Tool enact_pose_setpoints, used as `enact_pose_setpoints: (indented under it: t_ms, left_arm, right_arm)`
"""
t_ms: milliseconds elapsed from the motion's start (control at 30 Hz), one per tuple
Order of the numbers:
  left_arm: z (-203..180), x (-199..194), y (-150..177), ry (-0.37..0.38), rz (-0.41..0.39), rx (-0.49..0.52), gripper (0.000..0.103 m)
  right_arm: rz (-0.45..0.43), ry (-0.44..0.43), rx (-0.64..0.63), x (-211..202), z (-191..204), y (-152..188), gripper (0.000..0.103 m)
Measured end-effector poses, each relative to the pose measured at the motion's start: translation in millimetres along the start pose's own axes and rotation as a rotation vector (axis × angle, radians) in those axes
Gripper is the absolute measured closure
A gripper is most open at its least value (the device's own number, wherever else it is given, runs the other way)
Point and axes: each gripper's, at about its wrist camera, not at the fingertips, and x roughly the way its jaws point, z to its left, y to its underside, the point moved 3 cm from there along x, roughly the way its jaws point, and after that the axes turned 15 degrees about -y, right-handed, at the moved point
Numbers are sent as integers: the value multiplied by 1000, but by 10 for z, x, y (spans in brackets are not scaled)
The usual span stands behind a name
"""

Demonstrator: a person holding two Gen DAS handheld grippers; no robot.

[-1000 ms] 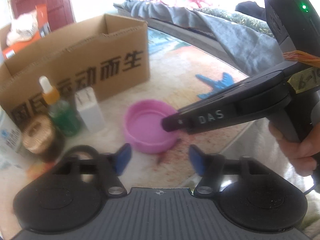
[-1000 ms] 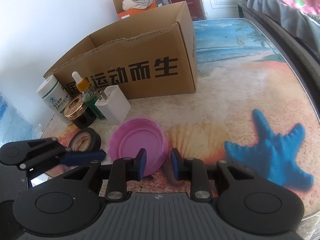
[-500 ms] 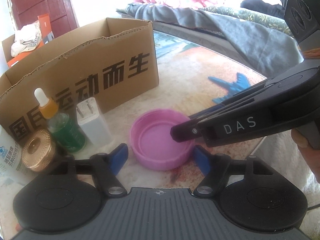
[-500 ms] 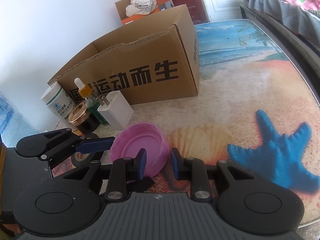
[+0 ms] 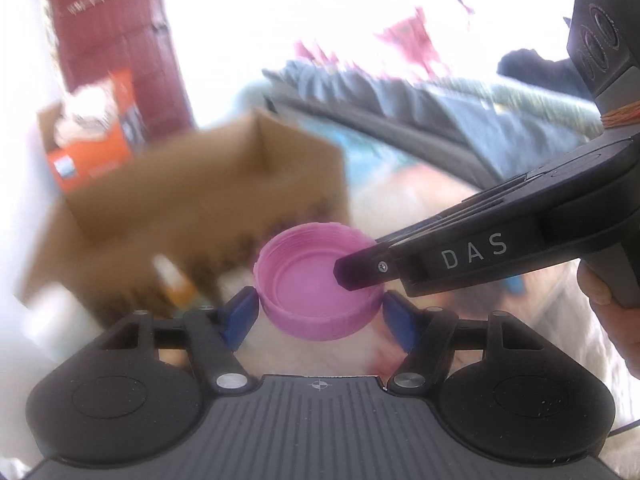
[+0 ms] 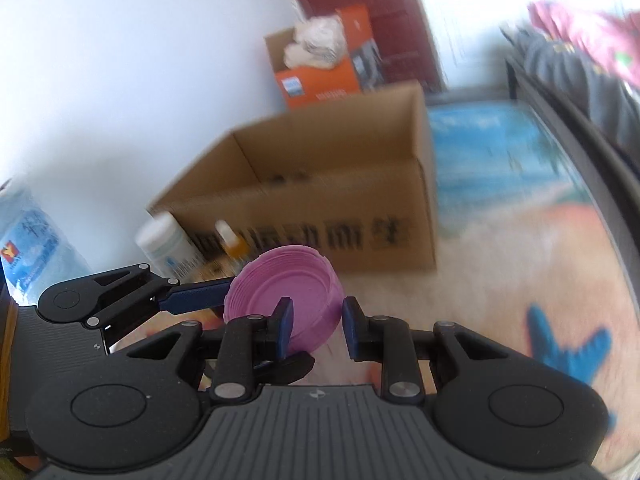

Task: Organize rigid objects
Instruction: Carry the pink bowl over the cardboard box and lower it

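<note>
Left gripper (image 5: 318,316): you have its two blue pads (image 5: 240,316) closed on the lid (image 5: 308,280), one against the left wall and one against the right wall. In the right wrist view the same gripper comes in from the left, and its blue finger meets the left side of the lid.

Lid: pink, round, ribbed outside, open side up and tilted toward the left gripper. It hangs between the two tools, above the near part of the desk (image 6: 500,260), and appears clear of the surface. It sits in front of the box (image 6: 320,184) and is not inside it.

Right gripper (image 6: 316,320): you have it nearly closed, pinching the right wall of the lid. One finger is inside the rim and the other is outside it. In the left wrist view its black tip reaches over the rim from the right. Your hand (image 5: 612,312) is on its handle at the right edge of that view.

Background, blurred:
- A white bottle (image 6: 168,248) stands near the far left edge of the desk, against the front of the box.
- A dropper bottle (image 6: 230,240) stands just right of it, partly hidden behind the lid.
- The box is cardboard and open-topped. It runs along the far left side of the desk, with black print on its front.
- A starfish print (image 6: 568,348) lies toward the near right corner of the desk, well apart from the lid.
</note>
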Motion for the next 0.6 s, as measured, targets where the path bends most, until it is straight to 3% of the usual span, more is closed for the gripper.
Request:
enact_pose_setpoints:
  t_ms: [167, 300, 467, 600]
  left_arm:
    - [465, -112, -403, -100, -64, -38, 34]
    - [836, 31, -665, -149, -38, -70, 34]
    - [1202, 529, -764, -137, 123, -91, 34]
    - [1399, 987, -682, -101, 291, -107, 34]
  right_arm:
    - [-50, -82, -134, 102, 319, -597, 74]
    - [-18, -159, -168, 401, 397, -1074, 74]
    - [132, -229, -83, 1062, 248, -1483, 74]
    - [276, -239, 11, 1650, 23, -1578, 74]
